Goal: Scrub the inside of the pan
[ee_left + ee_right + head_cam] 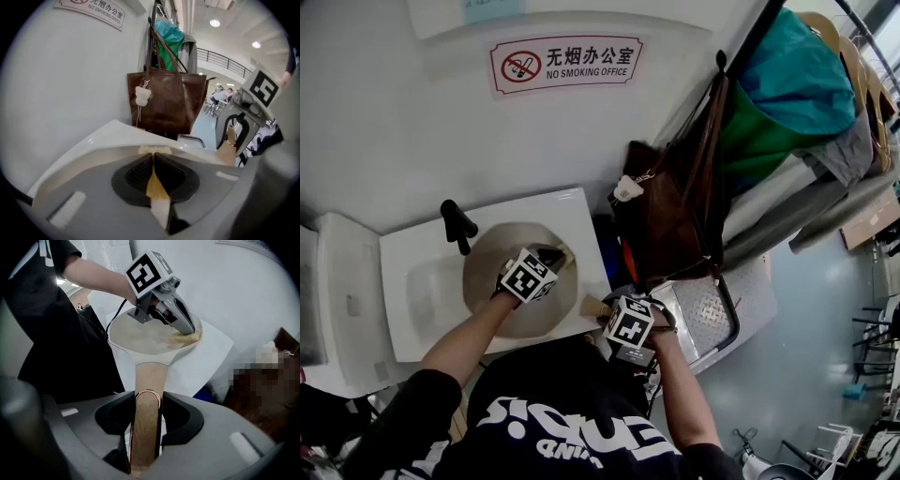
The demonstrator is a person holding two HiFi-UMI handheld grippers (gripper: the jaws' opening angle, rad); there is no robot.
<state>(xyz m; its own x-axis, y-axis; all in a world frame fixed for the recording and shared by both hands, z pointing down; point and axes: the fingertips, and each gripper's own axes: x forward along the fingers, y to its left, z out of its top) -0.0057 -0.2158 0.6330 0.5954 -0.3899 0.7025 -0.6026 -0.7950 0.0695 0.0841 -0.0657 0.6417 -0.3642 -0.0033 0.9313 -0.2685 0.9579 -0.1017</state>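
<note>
A beige pan [492, 272] sits in the white sink [572, 211]. Its wooden handle [594, 307] sticks out toward the right. My left gripper [558, 258] reaches down into the pan's far right side, shut on a yellowish scrub pad [154, 186] whose frayed end [183, 338] rests against the pan wall [140, 336]. In the right gripper view, my right gripper [149, 413] is shut on the pan handle [147, 380], which runs straight between its jaws. The left gripper [187, 331] shows above the pan there.
A black faucet [457, 225] stands at the sink's back left. A brown bag [670, 220] hangs just right of the sink, with clothes above it. A metal tread plate [712, 314] lies on the floor at the right. The white wall behind carries a no-smoking sign [565, 63].
</note>
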